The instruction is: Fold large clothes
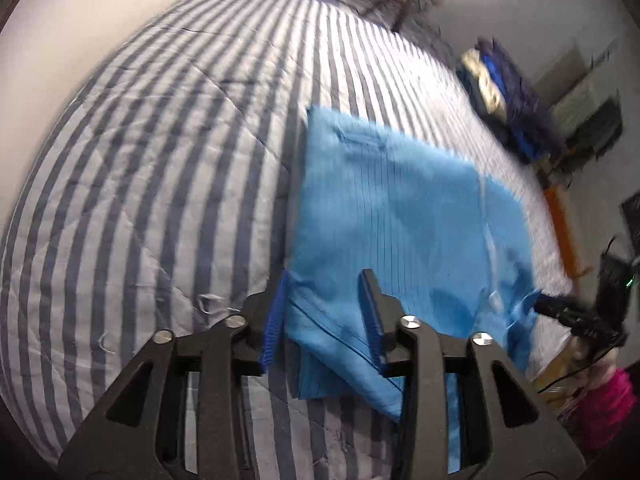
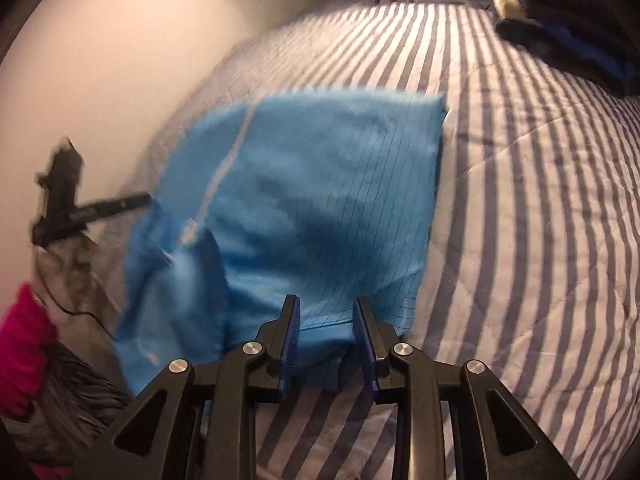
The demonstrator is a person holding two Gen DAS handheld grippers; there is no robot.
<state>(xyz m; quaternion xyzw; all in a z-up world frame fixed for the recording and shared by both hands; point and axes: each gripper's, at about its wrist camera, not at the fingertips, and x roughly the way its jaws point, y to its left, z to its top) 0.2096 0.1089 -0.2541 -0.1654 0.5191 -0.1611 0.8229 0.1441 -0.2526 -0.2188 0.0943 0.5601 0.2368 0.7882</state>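
The bed (image 1: 160,160), under a quilt of grey-blue and white stripes, fills most of both views. On it lies the blue garment (image 1: 392,208), already folded to a rough rectangle: right of centre in the left wrist view, centre in the right wrist view, its near edge at the bottom of each frame. A dark pile of other clothes (image 2: 568,28) sits in the upper right, well apart from it.

The left gripper (image 1: 326,316) straddles a near corner of the garment with the jaws about half open; cloth lies between them, but the pads do not look pressed on it. The right gripper (image 2: 326,334) has narrower jaws around the near hem; whether they pinch it I cannot tell.

This looks like the end of one fold, with the cloth being let go. The next move calls for freeing both corners, then taking fresh grips for another fold.
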